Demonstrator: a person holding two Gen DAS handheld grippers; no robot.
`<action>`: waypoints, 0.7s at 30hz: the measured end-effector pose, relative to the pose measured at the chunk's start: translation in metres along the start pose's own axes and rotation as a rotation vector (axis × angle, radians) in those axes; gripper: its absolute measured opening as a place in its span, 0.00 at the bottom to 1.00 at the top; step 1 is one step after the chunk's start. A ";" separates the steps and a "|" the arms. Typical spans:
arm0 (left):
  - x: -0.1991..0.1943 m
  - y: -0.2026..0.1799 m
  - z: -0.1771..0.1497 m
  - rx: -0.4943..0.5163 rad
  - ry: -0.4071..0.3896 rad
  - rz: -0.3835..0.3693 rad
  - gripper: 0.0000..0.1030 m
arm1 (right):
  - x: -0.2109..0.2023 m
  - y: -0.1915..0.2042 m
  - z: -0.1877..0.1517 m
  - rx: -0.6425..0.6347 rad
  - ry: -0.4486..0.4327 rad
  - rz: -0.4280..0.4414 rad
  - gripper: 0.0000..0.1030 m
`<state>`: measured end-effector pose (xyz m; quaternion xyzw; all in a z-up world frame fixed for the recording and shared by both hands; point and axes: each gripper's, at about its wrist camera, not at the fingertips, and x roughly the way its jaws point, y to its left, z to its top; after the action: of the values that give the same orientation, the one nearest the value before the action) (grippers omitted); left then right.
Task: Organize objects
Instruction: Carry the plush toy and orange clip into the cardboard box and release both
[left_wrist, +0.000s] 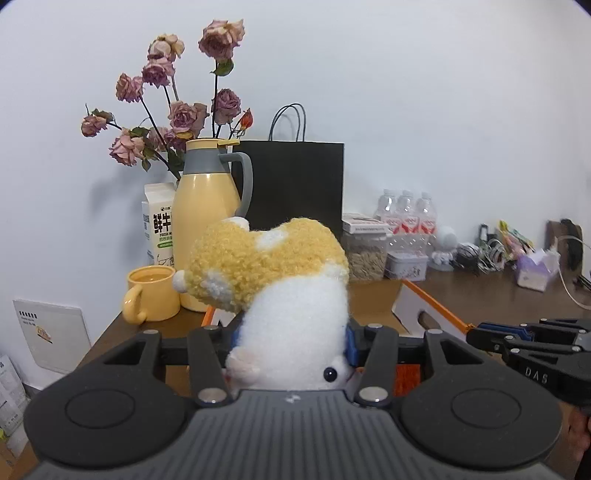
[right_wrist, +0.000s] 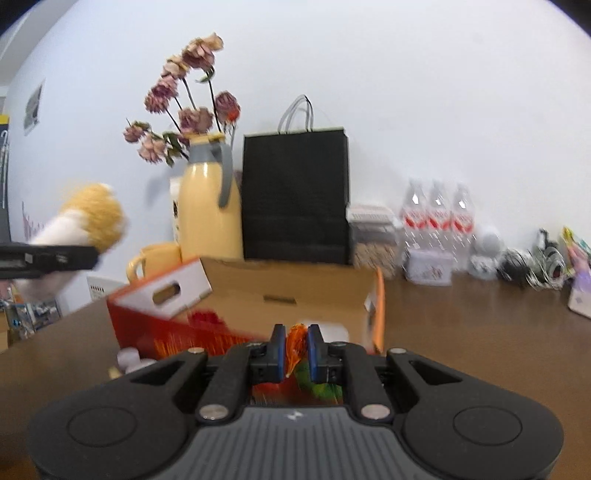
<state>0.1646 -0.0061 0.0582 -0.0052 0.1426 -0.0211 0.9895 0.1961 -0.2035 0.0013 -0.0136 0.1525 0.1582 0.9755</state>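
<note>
- We see the left claw (left_wrist: 291, 341) clamped on a plush toy (left_wrist: 280, 280), its blue pads pressed into the white body on both sides.
- The toy is held off the bench (left_wrist: 480, 295), its yellow part tilted up and away from the camera.
- We see the right claw (right_wrist: 295, 349) closed on a small orange and green item (right_wrist: 297, 345); blur prevents us from identifying it.
- An open cardboard box (right_wrist: 295, 280) with orange sides stands on the bench just beyond both claws.
- Behind the box, along the wall, we note a yellow mug (left_wrist: 151, 293), a yellow flask (left_wrist: 207, 221), a milk carton (left_wrist: 157, 225), dried roses (left_wrist: 177, 110), a black paper bag (left_wrist: 295, 184) and water bottles (left_wrist: 406, 214).
</note>
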 end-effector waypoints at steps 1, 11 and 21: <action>0.008 -0.001 0.003 -0.008 0.002 0.003 0.48 | 0.006 0.002 0.006 -0.002 -0.010 0.001 0.11; 0.101 0.000 0.018 -0.033 0.078 0.044 0.48 | 0.094 0.004 0.042 0.056 -0.021 -0.003 0.11; 0.154 -0.001 -0.008 0.015 0.218 0.037 0.49 | 0.126 0.005 0.021 0.067 0.073 0.019 0.11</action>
<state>0.3095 -0.0139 0.0067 0.0071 0.2493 -0.0045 0.9684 0.3149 -0.1588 -0.0167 0.0147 0.1935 0.1617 0.9676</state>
